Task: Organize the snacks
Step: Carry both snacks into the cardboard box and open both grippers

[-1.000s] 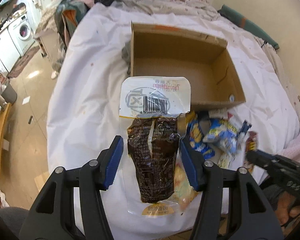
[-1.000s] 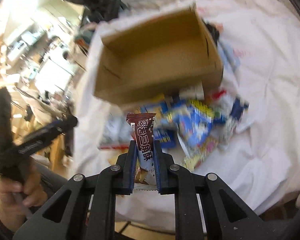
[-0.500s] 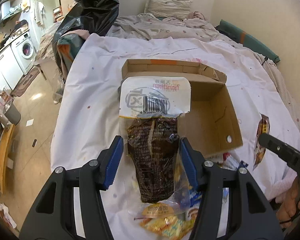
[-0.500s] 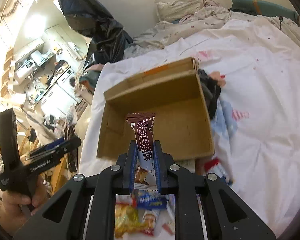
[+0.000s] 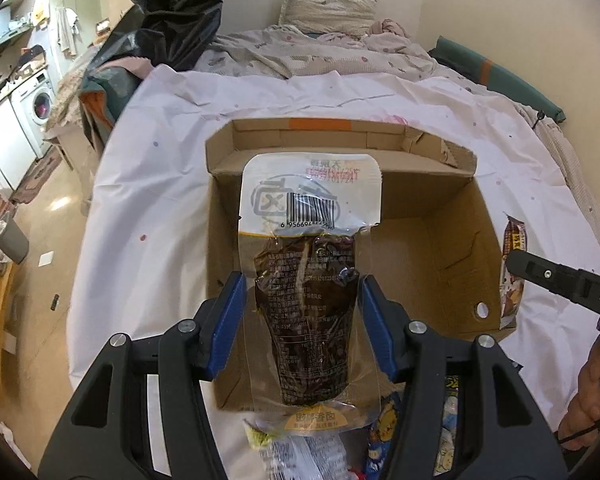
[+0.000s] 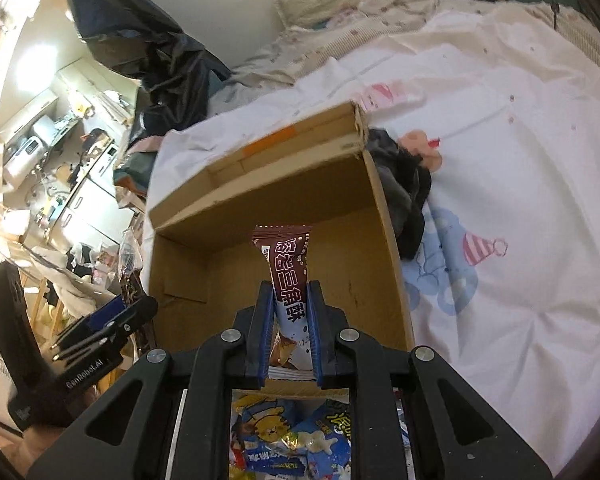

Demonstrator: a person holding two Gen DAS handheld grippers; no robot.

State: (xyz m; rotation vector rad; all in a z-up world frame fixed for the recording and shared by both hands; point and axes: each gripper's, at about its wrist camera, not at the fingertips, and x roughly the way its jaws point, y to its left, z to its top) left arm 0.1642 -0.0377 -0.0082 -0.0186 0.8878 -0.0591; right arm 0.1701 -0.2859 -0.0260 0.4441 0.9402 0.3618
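Corrugated brown cardboard forms the open box (image 5: 432,240) lying on a wrinkled white sheet (image 5: 148,184), its flaps folded inward and a strip of orange tape on the far wall; a round hole is punched near its right front corner. The left gripper (image 5: 300,312) holds a clear vacuum-sealed pouch (image 5: 308,296) above the box's near left part, blue pads pressed against the pouch's sides at a fairly wide spacing. The pouch is glossy, with a dark brown tapered lump inside, a white printed top bearing a barcode, and a yellow label at the bottom.

From the right wrist view, the right gripper (image 6: 289,320) pinches a slim, smooth brown-and-white wrapper bar (image 6: 288,280) with crimped ends, its blue fingers drawn close on either side; the bar stands upright over the box (image 6: 228,272) interior. Below both tools, on the near side of the box, lies a crinkly heap of blue and yellow snack packets (image 6: 292,440). Dark crumpled cloth (image 6: 404,200) sits against the box's right wall.
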